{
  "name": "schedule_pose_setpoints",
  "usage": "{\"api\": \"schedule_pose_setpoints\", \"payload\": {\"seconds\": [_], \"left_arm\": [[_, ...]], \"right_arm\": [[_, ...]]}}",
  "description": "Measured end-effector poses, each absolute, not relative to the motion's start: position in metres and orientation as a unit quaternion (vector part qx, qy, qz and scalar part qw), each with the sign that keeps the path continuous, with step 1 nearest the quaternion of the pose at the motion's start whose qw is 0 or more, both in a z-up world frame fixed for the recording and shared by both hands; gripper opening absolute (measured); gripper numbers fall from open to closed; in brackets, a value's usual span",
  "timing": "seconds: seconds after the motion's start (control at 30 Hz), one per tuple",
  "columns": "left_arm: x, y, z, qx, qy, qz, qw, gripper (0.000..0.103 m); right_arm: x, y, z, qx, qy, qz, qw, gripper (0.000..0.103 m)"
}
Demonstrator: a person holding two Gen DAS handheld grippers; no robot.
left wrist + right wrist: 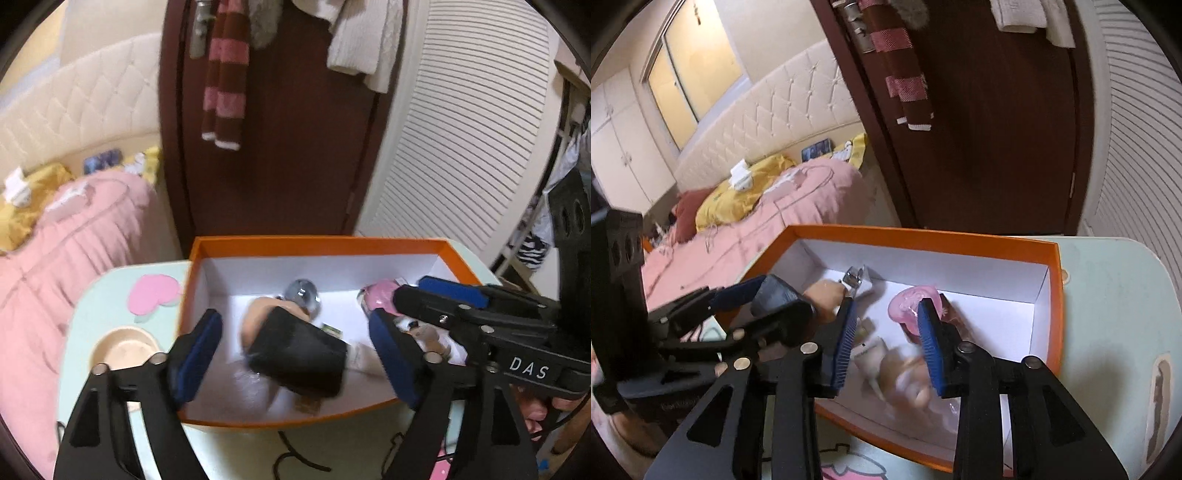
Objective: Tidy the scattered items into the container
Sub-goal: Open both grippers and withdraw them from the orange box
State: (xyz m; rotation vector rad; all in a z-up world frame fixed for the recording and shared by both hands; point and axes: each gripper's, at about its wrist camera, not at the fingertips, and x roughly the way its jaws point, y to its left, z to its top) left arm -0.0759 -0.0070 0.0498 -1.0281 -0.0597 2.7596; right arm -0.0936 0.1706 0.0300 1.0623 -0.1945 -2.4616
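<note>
Nearest, along the near edge of the pale green table (103, 295), a loose black cable (295, 458). Just above it, the left gripper (295, 354), spread wide and pinching nothing. Hangs tilted down over the near left part of the orange cardboard box with a white inside (314, 242). Between its blue pads (199, 354), yet touching neither, a blurred black tapered item (299, 354) on the box floor, with a peach-coloured rounded item (258, 314) just behind it. Beside the left gripper, over the right part of the same box, the right gripper (888, 347), parted narrowly. Grips nothing that can be made out. Under and between its ribbed blue pads (846, 343), a blurred beige item (897, 369) inside the box, too smeared to identify. Just behind its right pad, a pink round item (916, 299), also in the box. Farther in, near the far wall, a shiny silver item (303, 295), its kind unclear. Left of the box, toward the table's left edge, a shallow beige round bowl (122, 347), and behind that a pink heart shape (151, 295) flat on the table. Beyond the table's far edge, a dark brown wooden door (277, 147) with a maroon and pink striped scarf (225, 74) hanging on it. To its right, a white slatted panel (461, 129). To the left, a bed with a pink quilted cover (55, 258).
</note>
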Motion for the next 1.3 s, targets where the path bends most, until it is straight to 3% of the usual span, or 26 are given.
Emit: {"api": "schedule_pose_setpoints", "payload": {"seconds": [0.13,0.23,0.3,0.73,1.3], "left_arm": [[-0.072,-0.015,0.054,-0.343,-0.035,0.934,0.097,0.090],[-0.068,-0.021,0.058,-0.343,-0.047,0.933,0.101,0.090],[-0.063,-0.020,0.059,-0.344,-0.042,0.933,0.100,0.091],[-0.024,-0.033,0.070,-0.346,-0.044,0.934,0.079,0.093],[0.011,-0.021,0.014,-0.415,-0.037,0.907,0.056,0.093]], "right_arm": [[-0.092,0.171,0.034,0.376,-0.061,-0.901,0.209,0.050],[-0.090,0.172,0.037,0.370,-0.068,-0.904,0.204,0.066],[-0.088,0.174,0.038,0.368,-0.077,-0.904,0.202,0.070],[-0.056,0.169,0.055,0.358,-0.059,-0.908,0.211,0.070],[0.009,0.151,0.047,0.359,0.048,-0.914,0.185,0.070]]}}
